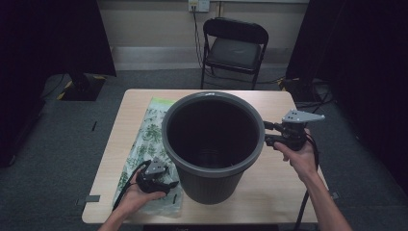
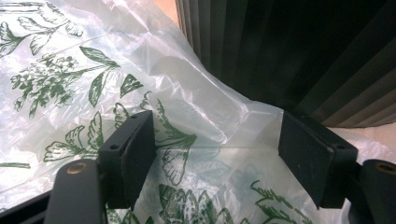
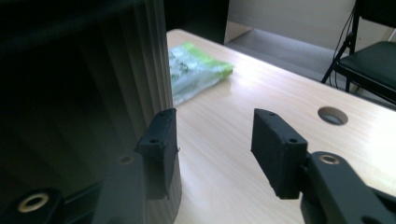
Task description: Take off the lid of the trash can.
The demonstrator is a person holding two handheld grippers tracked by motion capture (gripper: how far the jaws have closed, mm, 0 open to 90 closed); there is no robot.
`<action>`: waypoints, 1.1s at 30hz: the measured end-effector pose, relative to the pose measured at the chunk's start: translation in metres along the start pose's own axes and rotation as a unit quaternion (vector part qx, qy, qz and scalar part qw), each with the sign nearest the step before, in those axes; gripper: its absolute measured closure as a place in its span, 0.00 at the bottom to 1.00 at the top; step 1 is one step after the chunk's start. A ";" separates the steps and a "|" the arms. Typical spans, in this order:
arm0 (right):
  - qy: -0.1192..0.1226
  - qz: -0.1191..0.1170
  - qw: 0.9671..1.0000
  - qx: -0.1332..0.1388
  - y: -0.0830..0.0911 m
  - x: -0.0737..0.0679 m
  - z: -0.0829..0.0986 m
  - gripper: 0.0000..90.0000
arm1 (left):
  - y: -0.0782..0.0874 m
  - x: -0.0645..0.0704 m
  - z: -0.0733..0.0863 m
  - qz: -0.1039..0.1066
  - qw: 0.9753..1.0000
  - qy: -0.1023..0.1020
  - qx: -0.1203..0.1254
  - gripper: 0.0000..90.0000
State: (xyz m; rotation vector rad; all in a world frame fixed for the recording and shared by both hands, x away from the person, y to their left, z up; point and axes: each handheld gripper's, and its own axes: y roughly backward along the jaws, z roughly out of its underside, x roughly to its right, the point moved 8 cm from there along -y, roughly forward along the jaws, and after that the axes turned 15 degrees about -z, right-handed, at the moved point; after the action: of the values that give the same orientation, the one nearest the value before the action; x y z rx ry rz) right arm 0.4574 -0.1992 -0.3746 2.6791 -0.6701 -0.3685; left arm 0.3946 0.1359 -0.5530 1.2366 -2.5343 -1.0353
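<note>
- Desk (image 1: 284, 192): pale wood-grain top, rounded corners. A round cable hole (image 3: 332, 115) shows in the right gripper view. The near edge is partly cut off by the bottom of the high view.
- Bin (image 1: 213, 144): large dark grey plastic bucket with a ribbed outer wall and a rolled rim, upright at the middle of the desk, nearer the near edge. Its inside is dark; the bottom is hard to make out.
- Bag (image 1: 144, 144): thin, translucent plastic film with a green leaf and flower print, creased, lying flat along the left edge of the desk. Its right side runs up against the bin's foot and is partly hidden behind the bin in the high view. The far end shows as a green folded bundle in the right gripper view.
- Left gripper (image 2: 215, 154): near the near-left corner, low over the bag beside the bin's base. Jaws spread wide, film between them but not pinched. Whether the pads touch the film cannot be told.
- Right gripper (image 3: 212, 144): at the bin's right side, toward the right edge of the desk. Jaws parted, grasping nothing; the left pad sits just beside the ribbed wall, contact unclear.
</note>
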 end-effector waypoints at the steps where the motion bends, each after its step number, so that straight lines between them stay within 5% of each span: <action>1: 0.001 0.003 1.000 -0.001 0.000 0.001 -0.003 0.58 | 0.000 0.000 0.000 0.000 1.000 0.000 0.000 0.30; 8: 0.005 0.007 1.000 -0.003 0.002 0.008 -0.024 0.63 | 0.000 0.000 0.000 0.000 1.000 -0.001 0.000 0.30; 17: -0.008 0.018 1.000 -0.011 0.000 0.020 -0.054 0.51 | 0.000 0.000 0.000 -0.001 1.000 0.001 0.000 0.29; 22: -0.002 0.024 1.000 0.002 0.000 0.021 -0.068 0.56 | 0.000 0.000 0.000 -0.001 1.000 0.001 0.000 0.29; 27: -0.011 0.009 1.000 0.028 0.003 0.021 -0.089 0.63 | 0.000 0.000 0.000 -0.001 1.000 0.001 0.000 0.29; 33: -0.002 -0.021 0.999 0.025 -0.005 0.007 -0.113 0.64 | 0.000 0.000 0.000 0.000 1.000 0.000 0.000 0.29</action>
State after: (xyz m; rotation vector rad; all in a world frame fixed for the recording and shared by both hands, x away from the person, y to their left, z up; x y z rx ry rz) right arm 0.5023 -0.1677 -0.2756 2.7434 -0.6343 -0.3732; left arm 0.3944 0.1355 -0.5532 1.2364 -2.5344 -1.0350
